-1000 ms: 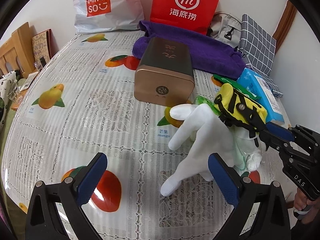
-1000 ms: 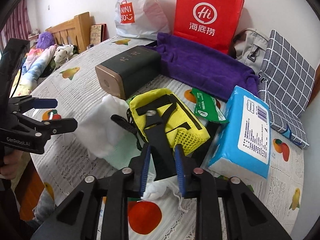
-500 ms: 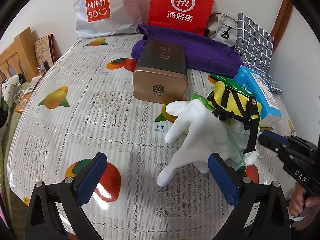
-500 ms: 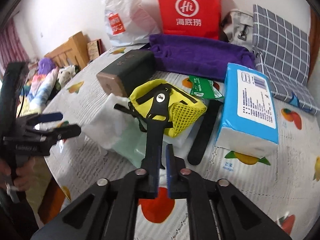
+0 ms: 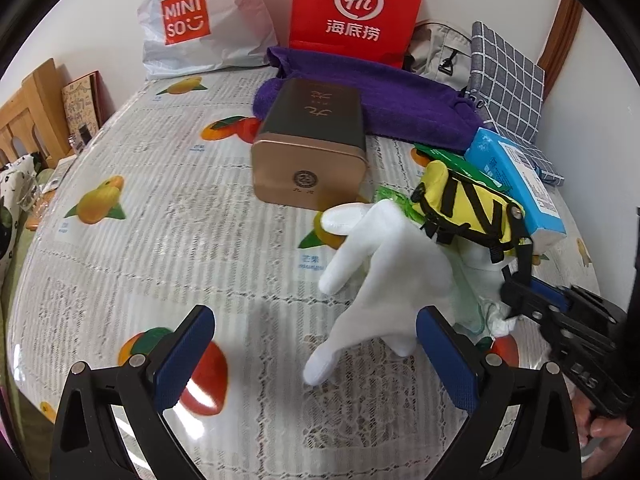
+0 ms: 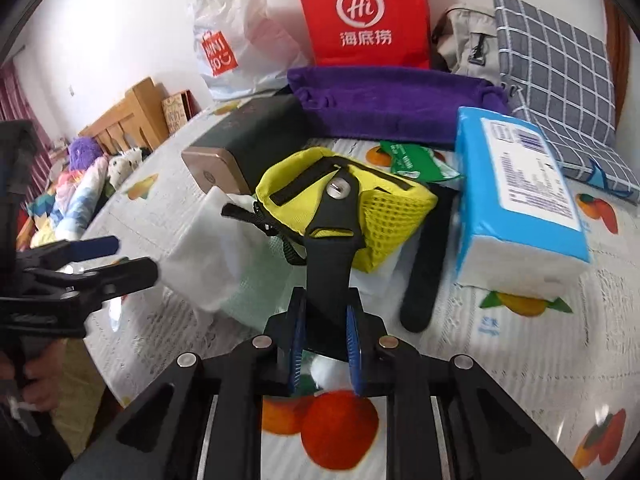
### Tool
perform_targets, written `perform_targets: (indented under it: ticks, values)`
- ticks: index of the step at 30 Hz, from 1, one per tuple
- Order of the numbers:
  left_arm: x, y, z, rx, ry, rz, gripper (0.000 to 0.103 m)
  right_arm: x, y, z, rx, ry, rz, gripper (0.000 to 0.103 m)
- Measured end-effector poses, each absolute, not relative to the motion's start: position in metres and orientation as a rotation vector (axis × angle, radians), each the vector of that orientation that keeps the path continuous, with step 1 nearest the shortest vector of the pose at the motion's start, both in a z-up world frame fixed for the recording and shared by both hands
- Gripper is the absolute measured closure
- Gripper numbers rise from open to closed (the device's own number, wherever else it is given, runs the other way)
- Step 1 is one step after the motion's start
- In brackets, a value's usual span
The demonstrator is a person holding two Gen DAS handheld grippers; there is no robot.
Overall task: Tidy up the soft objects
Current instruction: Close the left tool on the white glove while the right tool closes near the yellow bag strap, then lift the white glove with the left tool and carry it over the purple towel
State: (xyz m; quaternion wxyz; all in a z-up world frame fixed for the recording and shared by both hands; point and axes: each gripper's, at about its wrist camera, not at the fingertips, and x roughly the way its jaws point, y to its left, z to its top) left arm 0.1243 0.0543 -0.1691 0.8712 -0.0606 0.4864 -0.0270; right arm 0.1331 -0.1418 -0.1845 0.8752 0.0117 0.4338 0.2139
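My right gripper (image 6: 323, 350) is shut on the black strap (image 6: 332, 256) of a yellow mesh pouch (image 6: 384, 216). The pouch (image 5: 468, 204) lies on a white glove (image 5: 384, 264) and some pale green and white soft things. My left gripper (image 5: 316, 354) is open and empty, low over the table just in front of the glove's fingertips. It also shows at the left edge of the right wrist view (image 6: 116, 260). The right gripper also shows in the left wrist view (image 5: 532, 294), at the right.
A bronze tin (image 5: 310, 148) lies beyond the glove. A purple towel (image 5: 384, 100), a blue tissue pack (image 6: 516, 200), a green packet (image 6: 416, 160), a checked cushion (image 6: 560, 80), a grey bag and two shopping bags (image 5: 356, 8) line the back and right. A black strap lies by the tissue pack.
My right gripper closed on the pouch's black strap and pulled back, drawing the strap taut. My left gripper stayed open and backed off slightly.
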Motion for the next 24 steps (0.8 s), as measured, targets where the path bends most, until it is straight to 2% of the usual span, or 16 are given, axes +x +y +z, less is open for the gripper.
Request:
perform_targets:
  ticks: [8, 12, 14, 15, 16, 17, 18, 21, 24]
  values:
    - [0.143, 0.038, -0.176, -0.144, 1.004, -0.074, 0.002, 0.112, -0.181, -0.173, 0.062, 0.867, 0.416, 0.084]
    - [0.155, 0.030, -0.181, -0.152, 1.008, -0.064, 0.013, 0.103, -0.205, -0.185, 0.061, 0.902, 0.367, 0.084]
    - [0.159, 0.025, -0.185, -0.159, 1.017, -0.074, 0.022, 0.101, -0.216, -0.193, 0.063, 0.925, 0.335, 0.084]
    - [0.160, 0.024, -0.186, -0.163, 1.020, -0.077, 0.032, 0.101, -0.222, -0.199, 0.067, 0.939, 0.316, 0.085]
    - [0.161, 0.023, -0.186, -0.168, 1.020, -0.084, 0.049, 0.101, -0.226, -0.202, 0.071, 0.948, 0.306, 0.088]
    - [0.160, 0.023, -0.186, -0.178, 1.018, -0.098, 0.060, 0.102, -0.230, -0.206, 0.077, 0.960, 0.301, 0.094]
    - [0.160, 0.023, -0.184, -0.194, 1.016, -0.115, 0.073, 0.104, -0.233, -0.209, 0.082, 0.970, 0.293, 0.094]
    - [0.156, 0.027, -0.176, -0.189, 0.999, -0.121, 0.090, 0.107, -0.238, -0.213, 0.086, 0.971, 0.279, 0.094]
    - [0.152, 0.032, -0.167, -0.182, 0.987, -0.118, 0.091, 0.110, -0.237, -0.218, 0.089, 0.978, 0.282, 0.095]
